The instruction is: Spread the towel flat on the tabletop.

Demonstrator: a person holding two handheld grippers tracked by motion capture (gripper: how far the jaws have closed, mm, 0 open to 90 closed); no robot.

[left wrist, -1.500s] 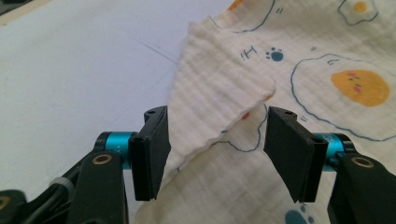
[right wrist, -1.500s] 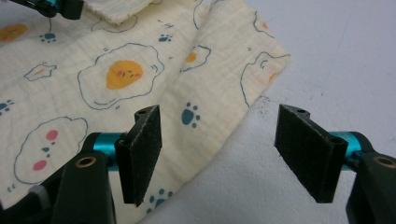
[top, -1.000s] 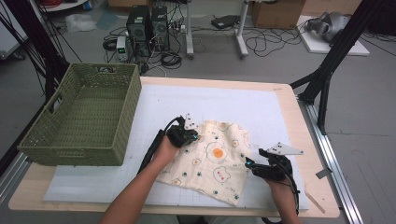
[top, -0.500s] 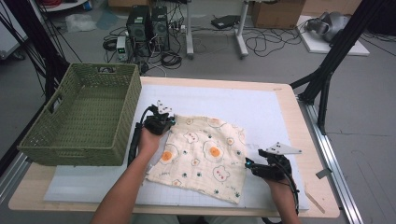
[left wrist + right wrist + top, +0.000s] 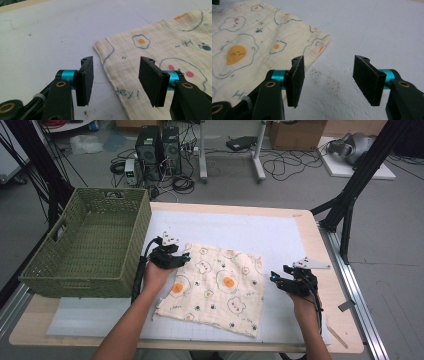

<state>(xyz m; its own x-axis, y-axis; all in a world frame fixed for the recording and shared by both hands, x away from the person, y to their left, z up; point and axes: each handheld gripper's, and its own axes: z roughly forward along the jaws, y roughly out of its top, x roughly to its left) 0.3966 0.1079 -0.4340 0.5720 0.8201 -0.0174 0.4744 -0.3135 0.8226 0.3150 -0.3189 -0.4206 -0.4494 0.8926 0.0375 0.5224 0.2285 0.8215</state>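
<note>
1. There is one cloth on the table. It is a thin, soft square, cream in colour, printed with fried eggs and small bear faces, and its weave is a little crinkled. It lies spread flat on the white mat.
2. There are two grippers, each with two black flat jaws and blue metal collars.
3. The left gripper has its jaws apart; they have just been opening. The near left corner of the cloth lies between them, but the pads do not press it. The left pad stands over bare mat, the right one over the cloth.
4. The right gripper also has its jaws apart, though they have just been closing a little. Nothing is between them, only the white mat. The corner of the cloth lies just beside its left jaw, further ahead.
5. There is one green woven basket, rectangular, just to the left of the left gripper.
</note>
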